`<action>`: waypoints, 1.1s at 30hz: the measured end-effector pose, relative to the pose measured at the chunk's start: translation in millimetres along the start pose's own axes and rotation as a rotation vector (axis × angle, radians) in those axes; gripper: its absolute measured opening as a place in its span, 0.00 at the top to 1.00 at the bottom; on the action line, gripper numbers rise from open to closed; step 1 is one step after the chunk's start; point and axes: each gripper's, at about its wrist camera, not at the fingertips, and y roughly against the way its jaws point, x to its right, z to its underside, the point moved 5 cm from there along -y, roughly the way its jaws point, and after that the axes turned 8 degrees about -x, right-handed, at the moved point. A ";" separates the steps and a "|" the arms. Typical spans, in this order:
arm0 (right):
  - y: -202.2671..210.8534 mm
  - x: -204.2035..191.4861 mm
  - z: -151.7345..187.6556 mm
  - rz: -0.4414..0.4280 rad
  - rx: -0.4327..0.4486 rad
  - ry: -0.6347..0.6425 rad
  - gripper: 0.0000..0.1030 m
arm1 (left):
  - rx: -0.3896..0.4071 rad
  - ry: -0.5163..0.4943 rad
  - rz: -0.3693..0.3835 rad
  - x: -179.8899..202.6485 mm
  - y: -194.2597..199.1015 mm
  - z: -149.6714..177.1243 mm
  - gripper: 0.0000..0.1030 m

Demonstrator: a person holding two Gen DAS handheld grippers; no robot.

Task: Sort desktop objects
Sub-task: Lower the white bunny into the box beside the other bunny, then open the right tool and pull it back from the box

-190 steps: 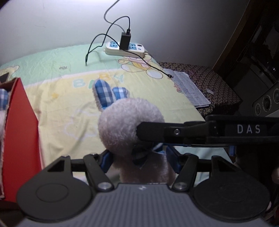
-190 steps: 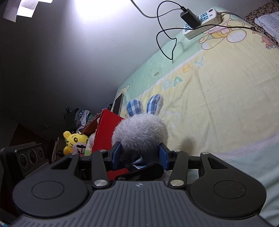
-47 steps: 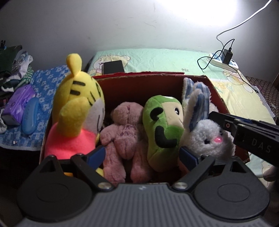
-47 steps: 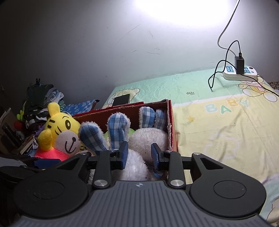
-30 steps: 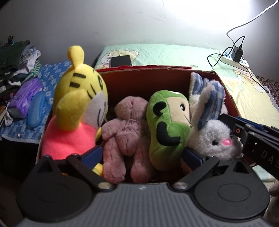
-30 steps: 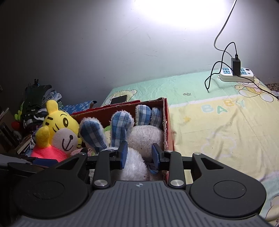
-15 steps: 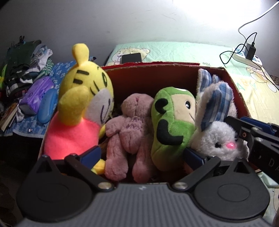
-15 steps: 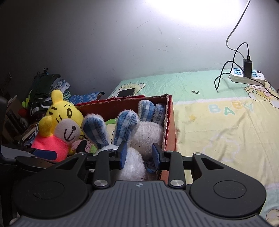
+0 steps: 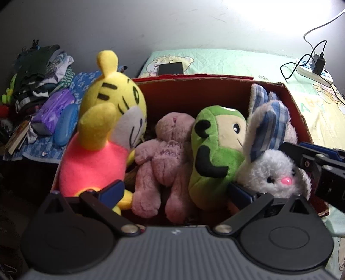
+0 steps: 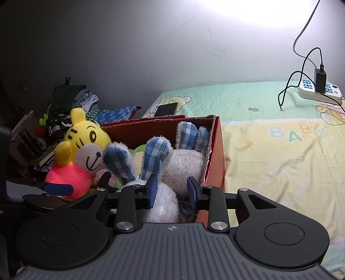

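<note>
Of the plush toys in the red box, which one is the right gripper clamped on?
The near white rabbit with blue-checked ears, between the right gripper pads. A second rabbit behind sits free.

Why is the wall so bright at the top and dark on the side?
Right wrist view: a light glares on the wall at the top, while the clothes pile at left sits in shadow. Left wrist view: the same glare washes out the top right corner.

Toys all in a row in the box [image 9: 300, 112].
The tiger [image 9: 103, 137] sits at the left, then the bear [image 9: 163, 155], the frog [image 9: 215, 150] and the bunny [image 9: 273, 170]. The box rests on the bed [image 10: 280, 150]; a phone [image 9: 170, 68] lies behind it.
</note>
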 end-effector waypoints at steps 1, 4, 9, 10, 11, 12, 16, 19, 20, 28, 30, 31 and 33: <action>-0.1 -0.1 -0.4 -0.001 -0.005 0.003 0.69 | 0.000 -0.002 -0.003 0.7 0.6 0.0 0.01; 4.7 0.1 -1.3 -0.004 0.008 0.011 0.68 | 0.007 0.009 -0.001 1.3 5.1 0.6 0.02; 16.3 5.6 -3.6 -0.036 0.019 -0.008 0.63 | 0.026 0.016 -0.003 3.6 20.2 -0.1 0.02; 19.6 6.3 -3.5 -0.046 0.021 -0.013 0.61 | 0.032 0.015 -0.004 4.6 23.5 -0.2 0.02; 22.6 6.4 -3.2 -0.049 0.025 -0.014 0.58 | 0.040 0.015 -0.006 5.8 28.0 -0.4 0.02; 26.4 7.2 -3.0 -0.046 0.033 -0.014 0.56 | 0.049 0.015 -0.009 7.2 32.7 -0.7 0.02; 47.4 18.2 -3.7 -0.064 0.080 -0.056 0.54 | 0.097 0.010 0.023 13.6 53.7 -3.9 0.02; 59.1 29.7 -2.7 -0.028 0.098 -0.081 0.54 | 0.120 -0.016 0.048 27.2 64.1 -4.9 0.02; 61.2 33.5 -1.8 -0.013 0.099 -0.087 0.54 | 0.122 -0.026 0.057 32.6 65.5 -4.5 0.02; 80.7 72.6 16.3 0.099 0.093 -0.151 0.54 | 0.130 -0.115 0.120 87.9 75.8 3.5 0.02; 87.1 84.0 21.0 0.125 0.092 -0.167 0.54 | 0.131 -0.136 0.134 102.1 77.8 5.8 0.02; 90.5 90.0 23.9 0.140 0.091 -0.175 0.54 | 0.130 -0.146 0.141 109.7 78.5 7.3 0.02; 95.5 100.1 29.5 0.173 0.091 -0.188 0.54 | 0.126 -0.166 0.152 125.3 78.4 11.7 0.02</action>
